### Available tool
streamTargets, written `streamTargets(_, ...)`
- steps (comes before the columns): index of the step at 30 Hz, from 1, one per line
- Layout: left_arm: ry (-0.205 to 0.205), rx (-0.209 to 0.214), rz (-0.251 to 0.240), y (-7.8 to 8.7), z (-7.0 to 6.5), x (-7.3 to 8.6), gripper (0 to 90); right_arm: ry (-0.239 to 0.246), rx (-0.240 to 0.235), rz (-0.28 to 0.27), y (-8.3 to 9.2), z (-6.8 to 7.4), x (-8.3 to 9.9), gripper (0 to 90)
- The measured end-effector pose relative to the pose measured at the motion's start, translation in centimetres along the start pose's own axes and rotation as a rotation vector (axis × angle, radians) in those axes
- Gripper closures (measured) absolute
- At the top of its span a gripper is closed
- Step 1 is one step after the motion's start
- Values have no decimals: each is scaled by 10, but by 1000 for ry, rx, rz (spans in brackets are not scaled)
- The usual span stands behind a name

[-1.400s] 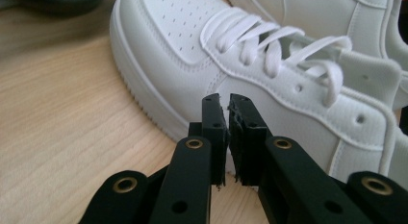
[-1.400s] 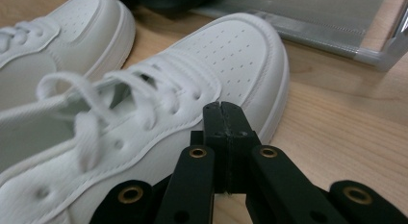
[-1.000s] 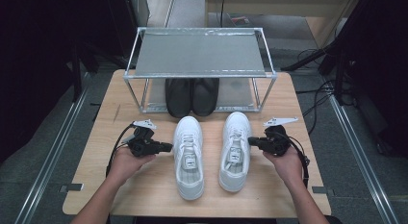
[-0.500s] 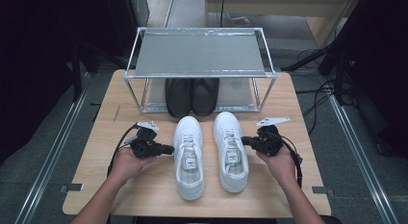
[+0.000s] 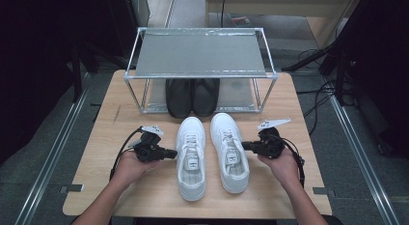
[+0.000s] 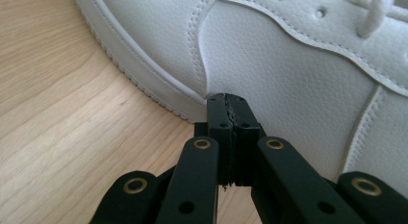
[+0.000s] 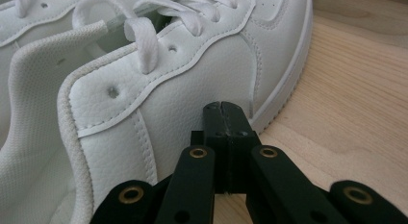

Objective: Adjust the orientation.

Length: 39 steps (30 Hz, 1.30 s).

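Tools [image 5: 173, 153] [image 5: 244, 146], both closed, press against white sneakers' [image 5: 191, 157] outer sides.

A metal shoe rack [image 5: 200, 53] with a flat grey top shelf stands at the 12 o'clock end of a light wooden table [image 5: 106, 138], its thin frame legs planted on the tabletop. A pair of black shoes [image 5: 192, 95] sits side by side beneath the shelf, toes toward 6 o'clock. Dark cables [image 5: 313, 97] trail over the grey floor at 3 o'clock, beside a metal floor rail [image 5: 359, 157].
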<state>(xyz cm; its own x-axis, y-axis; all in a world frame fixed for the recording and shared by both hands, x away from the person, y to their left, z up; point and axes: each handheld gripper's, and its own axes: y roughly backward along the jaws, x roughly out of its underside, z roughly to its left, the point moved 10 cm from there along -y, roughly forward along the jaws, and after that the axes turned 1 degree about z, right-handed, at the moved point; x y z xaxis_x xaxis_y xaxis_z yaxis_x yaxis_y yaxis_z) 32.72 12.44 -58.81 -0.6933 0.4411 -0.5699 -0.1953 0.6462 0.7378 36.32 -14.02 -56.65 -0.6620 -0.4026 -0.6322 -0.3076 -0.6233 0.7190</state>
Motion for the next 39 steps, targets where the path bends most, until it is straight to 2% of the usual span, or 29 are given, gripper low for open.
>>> streamTargets(12, 13, 32, -6, -7, -9, -3, 900, 5, -10, 2, -4, 4, -2, 900)
streamTargets(18, -5, 57, 0, -13, -17, -4, 900, 9, -26, 5, -6, 7, -3, 900)
streamTargets(26, 6, 44, -3, -15, -20, -5, 900, 8, -33, 4, -8, 8, -3, 900)
streamTargets(32, 6, 34, -3, -16, -22, -4, 900, -4, -36, -16, -10, 6, -9, 900)
streamTargets(39, -5, 59, 8, -19, -28, -3, 900, 6, -16, -22, -12, 1, -13, 900)
